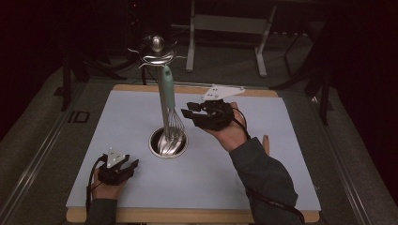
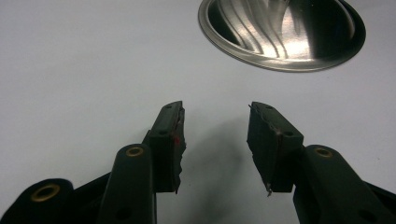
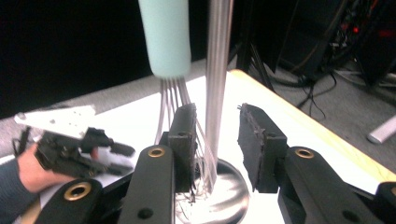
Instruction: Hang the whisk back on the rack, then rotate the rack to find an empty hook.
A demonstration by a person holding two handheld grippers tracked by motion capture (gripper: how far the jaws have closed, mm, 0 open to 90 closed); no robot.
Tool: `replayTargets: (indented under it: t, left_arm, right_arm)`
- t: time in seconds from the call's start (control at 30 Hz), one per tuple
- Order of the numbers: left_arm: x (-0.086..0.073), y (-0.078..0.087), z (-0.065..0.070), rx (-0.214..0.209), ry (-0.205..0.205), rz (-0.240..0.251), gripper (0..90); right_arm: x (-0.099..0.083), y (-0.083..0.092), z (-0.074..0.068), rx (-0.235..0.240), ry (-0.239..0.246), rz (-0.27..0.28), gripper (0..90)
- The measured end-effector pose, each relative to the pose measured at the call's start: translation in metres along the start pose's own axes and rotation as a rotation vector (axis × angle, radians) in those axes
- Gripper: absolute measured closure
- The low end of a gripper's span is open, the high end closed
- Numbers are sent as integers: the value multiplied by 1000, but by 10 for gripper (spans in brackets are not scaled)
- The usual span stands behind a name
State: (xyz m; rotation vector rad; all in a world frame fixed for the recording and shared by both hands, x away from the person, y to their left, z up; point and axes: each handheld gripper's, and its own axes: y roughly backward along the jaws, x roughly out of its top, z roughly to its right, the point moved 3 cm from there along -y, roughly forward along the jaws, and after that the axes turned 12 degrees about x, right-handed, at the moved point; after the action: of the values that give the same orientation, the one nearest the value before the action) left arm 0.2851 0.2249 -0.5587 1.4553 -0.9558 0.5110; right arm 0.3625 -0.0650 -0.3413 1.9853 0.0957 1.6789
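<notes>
- The whisk (image 1: 167,101) hangs by its mint handle from the top of the utensil stand (image 1: 158,47), its wire loops dangling just over the stand's round steel base (image 1: 168,143) at the middle of the mat.
- We judge the step in hand to be the reach for the whisk: it hangs free, and nothing grips it yet.
- Our right gripper (image 1: 191,111) is held just right of the stand, jaws spread; in the right gripper view the pole (image 3: 218,70) stands in the gap between them and the wire loops (image 3: 175,100) lie at the left jaw, untouched as far as the dim frame lets us tell.
- Next, we think, the jaws must centre on the handle or the wires, not the pole, close, then lift the whisk clear of its hook.
- The steel base is a shallow dish; it appears to hold nothing but reflections.
- Our left gripper (image 1: 126,165) rests on the blue mat (image 1: 263,173), near the stand's base on its front-left, jaws spread and empty.
</notes>
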Motion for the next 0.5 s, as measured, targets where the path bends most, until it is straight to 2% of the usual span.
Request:
replayTargets:
  t: [0.03, 0.07, 0.1, 0.13, 0.37, 0.4, 0.5]
  left_arm:
    - [0, 0, 0, 0, 0, 0, 560]
    - [0, 0, 0, 1, -1, -1, 560]
    - [0, 0, 0, 1, -1, -1, 561]
    - [0, 0, 0, 0, -2, -1, 561]
    - [0, 1, 0, 2, 0, 4, 564]
    - [0, 1, 0, 4, 3, 6, 569]
    - [0, 1, -1, 4, 7, 8, 588]
  right_arm:
    - [0, 0, 0, 0, 0, 0, 668]
    - [-4, -1, 2, -15, -4, -33, 672]
    - [-4, -1, 2, -15, -4, -33, 672]
    - [-9, -2, 4, -33, -1, -63, 672]
    - [-24, -3, 10, -58, -1, -133, 672]
    - [-31, -3, 12, -73, -9, -160, 672]
    - [-38, -3, 15, -87, -5, -186, 671]
